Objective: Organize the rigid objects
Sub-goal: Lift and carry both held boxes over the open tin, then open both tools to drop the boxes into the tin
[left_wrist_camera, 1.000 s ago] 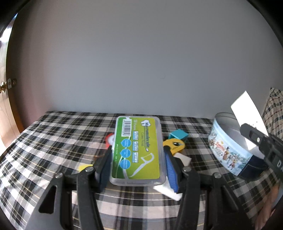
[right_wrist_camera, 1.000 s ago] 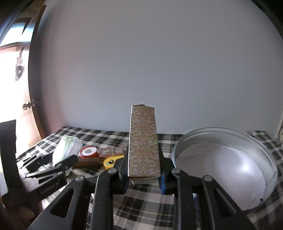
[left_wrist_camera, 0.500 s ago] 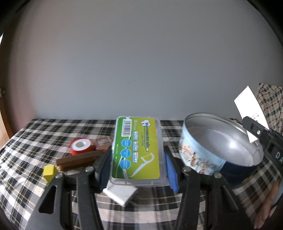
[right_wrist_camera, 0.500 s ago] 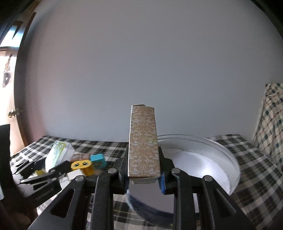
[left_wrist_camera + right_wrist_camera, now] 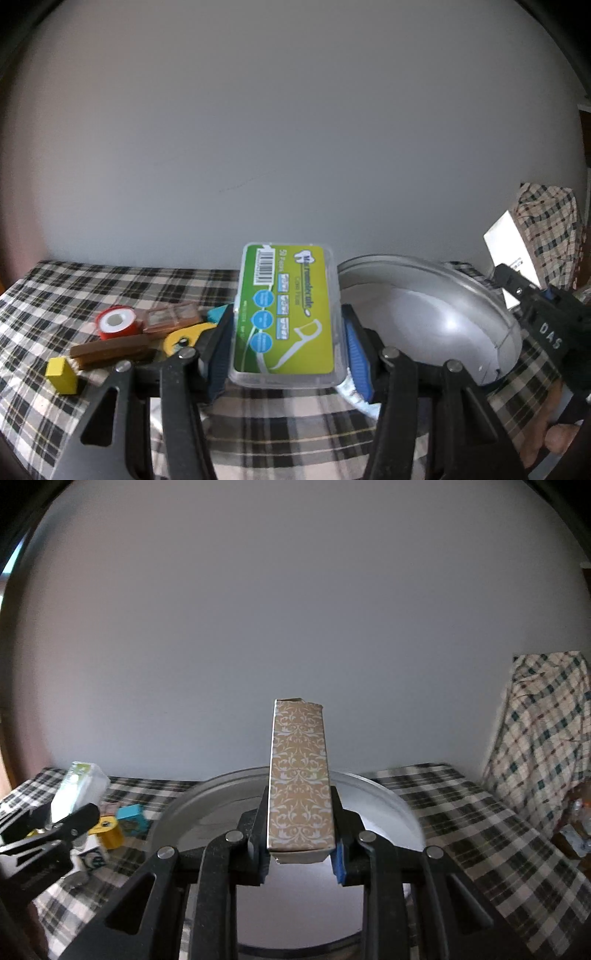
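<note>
My left gripper (image 5: 286,347) is shut on a clear floss-pick box with a green label (image 5: 286,306), held above the checked tablecloth just left of the round metal tin (image 5: 436,314). My right gripper (image 5: 300,830) is shut on a tall gold patterned carton (image 5: 300,775), held over the open tin (image 5: 388,812). The left gripper and its floss box also show at the left of the right wrist view (image 5: 79,786). The right gripper shows at the right edge of the left wrist view (image 5: 546,325), with the carton's white side (image 5: 511,251).
On the cloth left of the tin lie a red tape roll (image 5: 114,321), a brown bar (image 5: 110,349), a yellow block (image 5: 61,373), a yellow toy (image 5: 109,830) and a teal block (image 5: 131,814). A plaid cloth (image 5: 543,738) hangs at the right.
Both grippers have moved right toward the tin with their loads. The carton now sits over the tin's opening, and the floss box is close beside the tin's left rim.
</note>
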`<control>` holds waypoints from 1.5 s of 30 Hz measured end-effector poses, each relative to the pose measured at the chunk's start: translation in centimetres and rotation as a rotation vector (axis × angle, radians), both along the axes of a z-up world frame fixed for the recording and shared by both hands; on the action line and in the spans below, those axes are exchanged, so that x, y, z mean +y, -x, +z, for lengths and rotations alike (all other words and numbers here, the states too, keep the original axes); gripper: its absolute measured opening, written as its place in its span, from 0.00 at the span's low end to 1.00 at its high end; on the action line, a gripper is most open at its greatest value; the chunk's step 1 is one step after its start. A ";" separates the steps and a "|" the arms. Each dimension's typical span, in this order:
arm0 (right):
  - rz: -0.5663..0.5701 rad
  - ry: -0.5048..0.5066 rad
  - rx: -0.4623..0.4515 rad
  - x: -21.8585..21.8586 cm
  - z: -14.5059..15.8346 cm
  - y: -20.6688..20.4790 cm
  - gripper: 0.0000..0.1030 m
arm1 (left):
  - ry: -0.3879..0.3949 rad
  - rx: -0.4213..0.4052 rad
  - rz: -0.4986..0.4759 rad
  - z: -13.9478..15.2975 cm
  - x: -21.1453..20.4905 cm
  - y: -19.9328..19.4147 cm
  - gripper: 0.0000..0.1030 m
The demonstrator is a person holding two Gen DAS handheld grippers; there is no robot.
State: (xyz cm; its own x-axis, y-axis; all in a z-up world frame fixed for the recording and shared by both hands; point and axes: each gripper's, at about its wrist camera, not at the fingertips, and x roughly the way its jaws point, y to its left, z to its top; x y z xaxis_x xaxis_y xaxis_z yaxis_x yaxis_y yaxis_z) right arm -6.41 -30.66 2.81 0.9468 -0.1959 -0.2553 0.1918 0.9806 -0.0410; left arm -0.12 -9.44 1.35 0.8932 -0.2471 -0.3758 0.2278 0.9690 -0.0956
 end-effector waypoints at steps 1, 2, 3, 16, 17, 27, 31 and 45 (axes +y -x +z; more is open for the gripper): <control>-0.010 0.005 -0.001 -0.4 0.0 -0.1 0.27 | 0.000 -0.003 -0.010 0.1 -0.5 -0.1 0.52; -0.028 0.015 0.000 -0.7 0.0 -0.2 0.27 | -0.001 -0.005 -0.018 0.1 -0.8 -0.3 0.52; -0.040 0.020 0.002 -0.9 -0.1 -0.2 0.27 | -0.004 -0.009 -0.029 0.2 -1.5 -0.4 0.52; -0.105 0.013 0.093 -4.9 -0.9 -2.3 0.27 | -0.048 0.045 -0.139 -0.2 -8.6 -2.1 0.52; -0.107 0.014 0.108 -5.0 -1.1 -2.6 0.27 | -0.056 0.050 -0.141 -0.3 -8.9 -2.2 0.52; -0.089 0.019 0.191 -4.9 -2.5 -4.0 0.27 | -0.103 0.102 -0.160 -1.5 -10.7 -3.3 0.52; -0.086 0.023 0.209 -4.7 -2.7 -4.1 0.27 | -0.111 0.121 -0.160 -1.6 -11.1 -3.7 0.52; -0.053 -0.022 0.236 -5.2 -3.1 -4.5 0.27 | -0.138 0.173 -0.145 -2.1 -11.9 -4.4 0.53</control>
